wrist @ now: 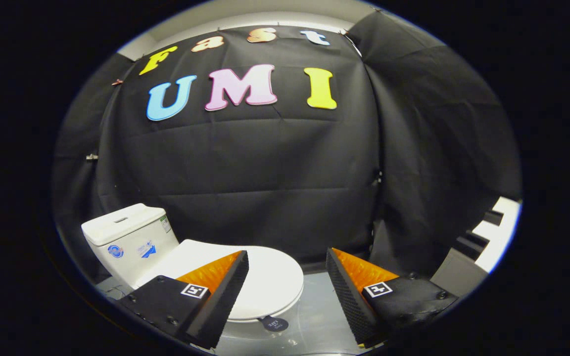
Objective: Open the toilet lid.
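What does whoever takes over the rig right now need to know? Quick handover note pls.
Gripper: open, fingers spread wide, holding nothing, raised above the toilet.
Toilet lid: closed, lying flat on the bowl; it sits between and just beyond the fingers, partly behind the left finger. A small dark tab sticks out at the lid's front edge, nearest the gripper.
Tank: behind the lid, against the black booth wall.
Done: nothing on the lid yet.
Left: come down to the front edge, probably at the tab, catch it and swing the lid up toward the tank.
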